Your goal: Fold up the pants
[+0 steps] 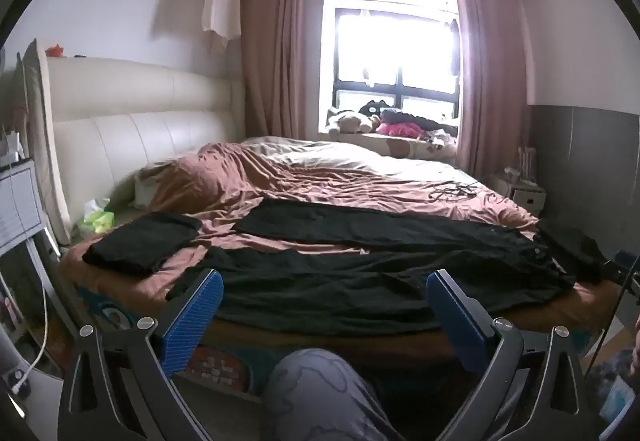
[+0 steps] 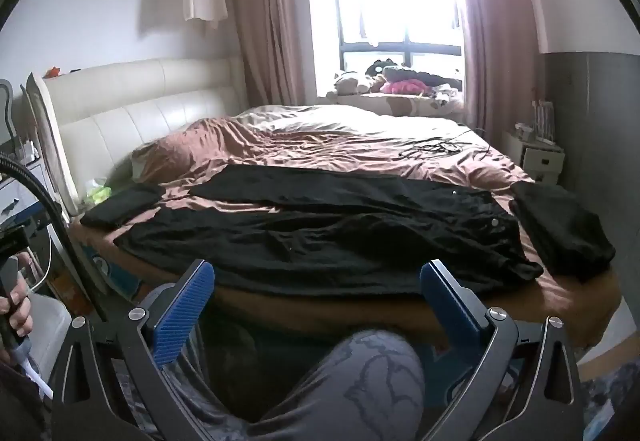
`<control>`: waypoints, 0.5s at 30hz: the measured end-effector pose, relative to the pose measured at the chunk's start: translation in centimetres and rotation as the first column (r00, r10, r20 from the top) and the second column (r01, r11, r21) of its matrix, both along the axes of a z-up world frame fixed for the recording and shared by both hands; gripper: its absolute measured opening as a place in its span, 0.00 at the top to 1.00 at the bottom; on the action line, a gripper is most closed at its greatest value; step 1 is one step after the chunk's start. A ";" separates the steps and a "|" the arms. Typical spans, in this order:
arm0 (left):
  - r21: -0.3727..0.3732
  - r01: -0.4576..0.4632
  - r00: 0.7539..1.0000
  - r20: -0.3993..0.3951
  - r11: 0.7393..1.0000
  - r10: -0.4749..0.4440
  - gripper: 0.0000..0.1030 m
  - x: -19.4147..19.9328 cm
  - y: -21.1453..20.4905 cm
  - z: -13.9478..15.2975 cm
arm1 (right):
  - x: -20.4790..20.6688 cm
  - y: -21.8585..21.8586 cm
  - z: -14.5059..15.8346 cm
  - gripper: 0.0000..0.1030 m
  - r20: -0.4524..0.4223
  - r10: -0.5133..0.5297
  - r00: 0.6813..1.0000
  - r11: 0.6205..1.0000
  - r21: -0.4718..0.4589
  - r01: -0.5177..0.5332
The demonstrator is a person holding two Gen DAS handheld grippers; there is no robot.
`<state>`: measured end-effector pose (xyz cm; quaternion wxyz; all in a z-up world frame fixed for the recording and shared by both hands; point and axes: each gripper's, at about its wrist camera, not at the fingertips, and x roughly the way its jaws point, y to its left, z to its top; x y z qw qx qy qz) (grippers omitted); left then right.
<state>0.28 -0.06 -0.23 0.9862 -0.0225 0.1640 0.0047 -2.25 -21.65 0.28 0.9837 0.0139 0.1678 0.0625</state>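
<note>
Long black fabric pants (image 2: pixel 320 237) lie spread flat along the near edge of the brown-sheeted bed (image 2: pixel 360 145), between two folded black garments. Left gripper (image 1: pixel 324 295) and right gripper (image 2: pixel 318 283) hover released, empty.

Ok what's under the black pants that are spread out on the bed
The spread black pants lie directly on the brown bedsheet, which shows between the legs and all around. Anything beneath the fabric itself is covered and cannot be seen.
</note>
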 end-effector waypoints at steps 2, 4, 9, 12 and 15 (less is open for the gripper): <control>0.014 -0.009 1.000 0.005 1.000 0.009 0.00 -0.3 -0.4 0.2 | 0.0 0.0 -0.1 0.00 -0.002 0.000 1.000 1.000 -0.003 0.000; 0.016 -0.001 1.000 0.019 1.000 0.001 0.00 -0.6 -0.8 0.6 | 0.1 -0.1 -0.2 0.00 -0.011 0.002 1.000 1.000 -0.005 -0.002; -0.017 0.013 1.000 0.013 1.000 -0.013 0.00 -0.4 0.1 0.5 | 0.3 0.0 -0.1 0.00 -0.013 -0.008 1.000 1.000 -0.014 0.008; -0.009 0.020 1.000 0.017 1.000 -0.019 0.00 -0.5 0.0 0.5 | 0.2 -0.2 -0.1 0.00 -0.012 -0.013 1.000 1.000 -0.015 0.013; -0.002 0.026 0.999 0.019 1.000 -0.026 0.00 -0.5 -0.4 0.4 | -0.4 -0.3 -0.3 0.00 -0.002 -0.019 1.000 1.000 -0.024 0.019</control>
